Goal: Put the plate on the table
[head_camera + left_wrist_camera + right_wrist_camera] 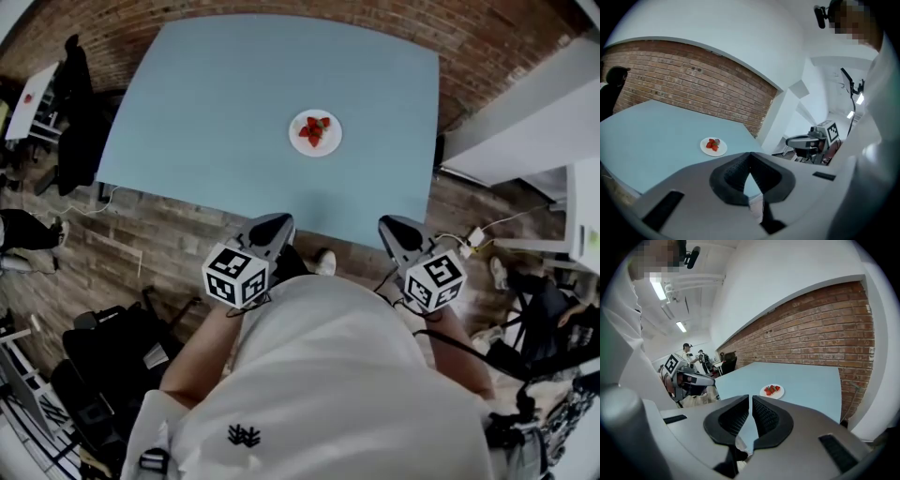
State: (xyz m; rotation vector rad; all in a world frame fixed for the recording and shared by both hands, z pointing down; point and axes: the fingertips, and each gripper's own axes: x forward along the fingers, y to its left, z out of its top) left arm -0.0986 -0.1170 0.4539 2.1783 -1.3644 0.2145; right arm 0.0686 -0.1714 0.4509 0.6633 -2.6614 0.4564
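A small white plate (315,133) with red strawberries on it rests on the light blue table (216,103), right of its middle. The plate (713,146) shows beyond the jaws in the left gripper view, and the plate (772,391) likewise in the right gripper view. My left gripper (272,228) and right gripper (398,230) hang close to my body, just short of the table's near edge and well clear of the plate. Both are shut with nothing between the jaws. The left gripper's (750,154) tips touch; the right gripper's (750,398) jaws stand almost together.
A brick wall (693,79) runs behind the table. A black chair (80,112) stands at the table's left, a white counter (525,122) to the right. Dark bags (103,366) and cables (487,230) lie on the wooden floor. People (686,352) stand far back.
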